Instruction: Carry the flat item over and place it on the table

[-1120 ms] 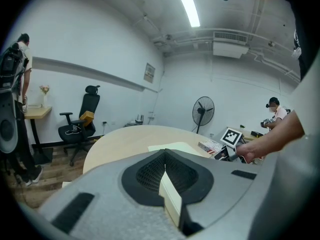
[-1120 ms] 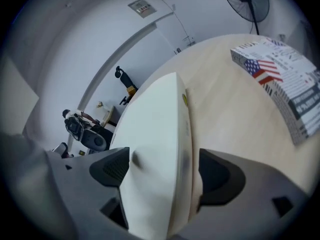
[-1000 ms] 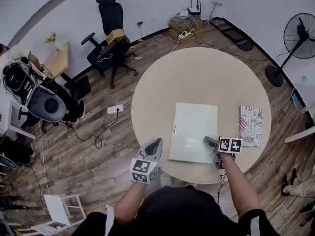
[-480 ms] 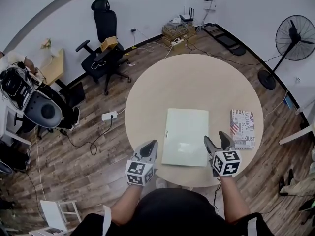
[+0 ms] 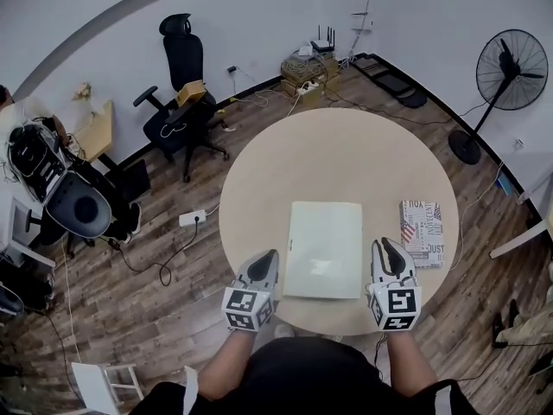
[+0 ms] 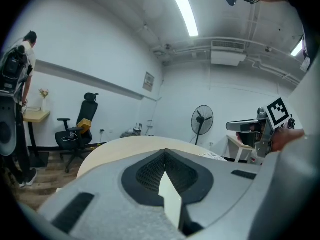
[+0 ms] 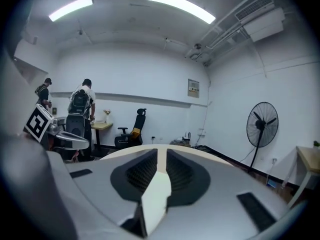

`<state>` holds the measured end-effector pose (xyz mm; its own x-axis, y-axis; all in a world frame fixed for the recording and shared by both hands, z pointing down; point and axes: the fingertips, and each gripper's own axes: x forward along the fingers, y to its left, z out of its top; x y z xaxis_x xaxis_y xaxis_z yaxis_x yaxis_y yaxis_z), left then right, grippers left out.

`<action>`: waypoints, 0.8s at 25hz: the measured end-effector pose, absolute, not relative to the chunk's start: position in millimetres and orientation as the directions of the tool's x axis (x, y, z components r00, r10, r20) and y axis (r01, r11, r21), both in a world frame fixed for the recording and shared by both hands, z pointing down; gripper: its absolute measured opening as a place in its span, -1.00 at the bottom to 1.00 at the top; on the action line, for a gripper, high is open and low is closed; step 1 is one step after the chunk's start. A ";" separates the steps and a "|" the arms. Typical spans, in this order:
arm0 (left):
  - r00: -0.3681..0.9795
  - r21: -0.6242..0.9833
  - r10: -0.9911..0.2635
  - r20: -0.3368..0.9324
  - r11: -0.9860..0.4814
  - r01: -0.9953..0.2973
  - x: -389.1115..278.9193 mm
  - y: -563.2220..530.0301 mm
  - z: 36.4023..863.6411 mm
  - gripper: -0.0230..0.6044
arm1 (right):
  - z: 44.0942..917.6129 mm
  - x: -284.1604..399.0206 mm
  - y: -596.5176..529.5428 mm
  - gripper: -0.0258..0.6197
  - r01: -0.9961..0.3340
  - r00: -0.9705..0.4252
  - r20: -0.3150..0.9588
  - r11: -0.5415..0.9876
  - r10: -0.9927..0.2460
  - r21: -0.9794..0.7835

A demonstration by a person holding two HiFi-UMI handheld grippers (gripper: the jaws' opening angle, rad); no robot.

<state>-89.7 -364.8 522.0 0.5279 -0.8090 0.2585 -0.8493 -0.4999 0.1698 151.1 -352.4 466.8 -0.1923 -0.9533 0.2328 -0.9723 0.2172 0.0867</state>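
The flat item, a pale green board (image 5: pixel 324 249), lies on the round beige table (image 5: pixel 346 154) near its front edge, and neither gripper touches it. My left gripper (image 5: pixel 263 264) hovers at the table's edge just left of the board, its jaws closed together with nothing in them. In the left gripper view the left gripper (image 6: pixel 165 153) points across the tabletop. My right gripper (image 5: pixel 387 251) sits just right of the board. Its jaws are closing, and in the right gripper view only a narrow slit remains at the right gripper (image 7: pixel 162 156), with nothing inside.
A printed book (image 5: pixel 422 227) lies on the table to the right of the right gripper. A black office chair (image 5: pixel 186 93) and cables stand on the wood floor at the back left. A standing fan (image 5: pixel 510 59) is at the far right. People stand by a desk (image 7: pixel 82 106).
The right gripper has pulled back from the board's front right corner to beside it, and its wide jaws have nearly closed. The left gripper stays at the table's edge.
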 end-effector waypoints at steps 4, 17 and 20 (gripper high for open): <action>0.525 0.167 -0.815 0.245 -0.498 -0.851 -89.2 -366.0 515.4 -0.92 | 455.7 151.8 -347.6 -0.92 -0.969 -0.160 0.198 0.192 -0.967 0.154; 0.516 0.152 -0.820 0.247 -0.493 -0.857 -85.6 -365.7 511.1 -0.92 | 439.8 145.5 -351.0 -0.93 -0.960 -0.180 0.176 0.212 -0.968 0.183; 0.514 0.152 -0.822 0.246 -0.491 -0.858 -83.8 -364.6 510.6 -0.92 | 438.7 144.8 -353.7 -0.93 -0.955 -0.187 0.173 0.220 -0.967 0.197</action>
